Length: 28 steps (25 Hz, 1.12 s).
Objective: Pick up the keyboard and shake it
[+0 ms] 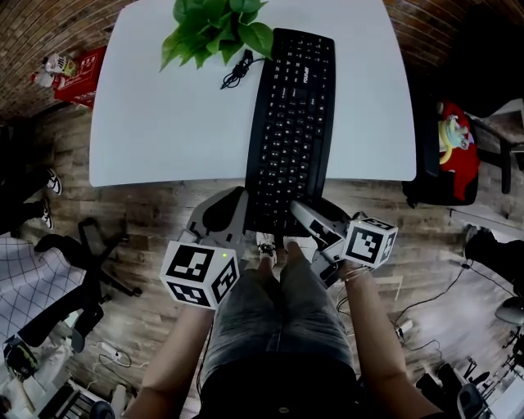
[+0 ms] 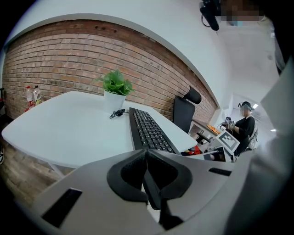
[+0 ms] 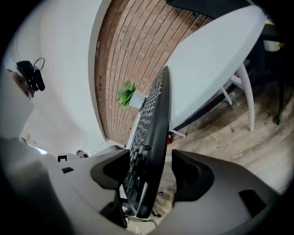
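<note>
The keyboard (image 1: 291,123) lies flat on the white desk (image 1: 164,123), not yet lifted, with its near end hanging over the desk's edge. That end stands between the jaws of the right gripper (image 1: 304,217), which are spread wide. In the right gripper view the board runs edge-on away from the jaws, and a clear gap shows between it and 1 pad, so nothing is clamped yet. The left gripper (image 1: 225,211) has its jaws pressed together on nothing, and the keyboard sits ahead of them and slightly to their right.

This looks like the grasping step, with the pick-up about to begin. Next the right jaws need to close firmly on the overhanging end. Since the board stretches far beyond those jaws, a hold at 1 end may let it droop or twist, so the left jaws would likely have to open and take the edge too. The coiled cable (image 1: 236,72) at the far end, by the plant (image 1: 214,24), could drag when the board rises
</note>
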Each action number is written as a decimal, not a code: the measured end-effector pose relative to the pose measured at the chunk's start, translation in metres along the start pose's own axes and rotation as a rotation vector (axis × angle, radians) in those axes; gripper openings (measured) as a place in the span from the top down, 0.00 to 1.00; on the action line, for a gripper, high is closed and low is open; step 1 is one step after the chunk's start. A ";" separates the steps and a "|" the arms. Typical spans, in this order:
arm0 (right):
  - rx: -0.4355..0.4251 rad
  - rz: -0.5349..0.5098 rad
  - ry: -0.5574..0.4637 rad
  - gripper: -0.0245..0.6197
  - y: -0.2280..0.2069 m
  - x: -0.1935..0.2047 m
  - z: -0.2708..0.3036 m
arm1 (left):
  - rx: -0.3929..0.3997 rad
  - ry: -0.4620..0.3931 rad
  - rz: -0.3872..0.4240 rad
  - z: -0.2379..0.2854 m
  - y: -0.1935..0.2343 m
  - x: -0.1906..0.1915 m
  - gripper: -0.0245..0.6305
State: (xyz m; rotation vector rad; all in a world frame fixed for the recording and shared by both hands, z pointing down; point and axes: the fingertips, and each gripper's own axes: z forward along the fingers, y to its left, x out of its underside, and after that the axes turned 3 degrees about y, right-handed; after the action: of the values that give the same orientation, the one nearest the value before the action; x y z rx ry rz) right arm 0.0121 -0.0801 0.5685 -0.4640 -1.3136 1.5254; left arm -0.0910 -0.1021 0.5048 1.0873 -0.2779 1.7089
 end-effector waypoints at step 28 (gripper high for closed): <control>-0.278 0.099 0.096 0.79 0.020 0.009 0.024 | -0.004 0.067 -0.074 0.016 0.015 0.008 0.93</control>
State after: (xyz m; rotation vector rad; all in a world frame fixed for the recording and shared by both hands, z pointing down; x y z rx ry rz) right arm -0.0194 -0.0821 0.5617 -0.7794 -1.4511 1.3866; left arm -0.0957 -0.1139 0.5252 1.0225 -0.1965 1.6746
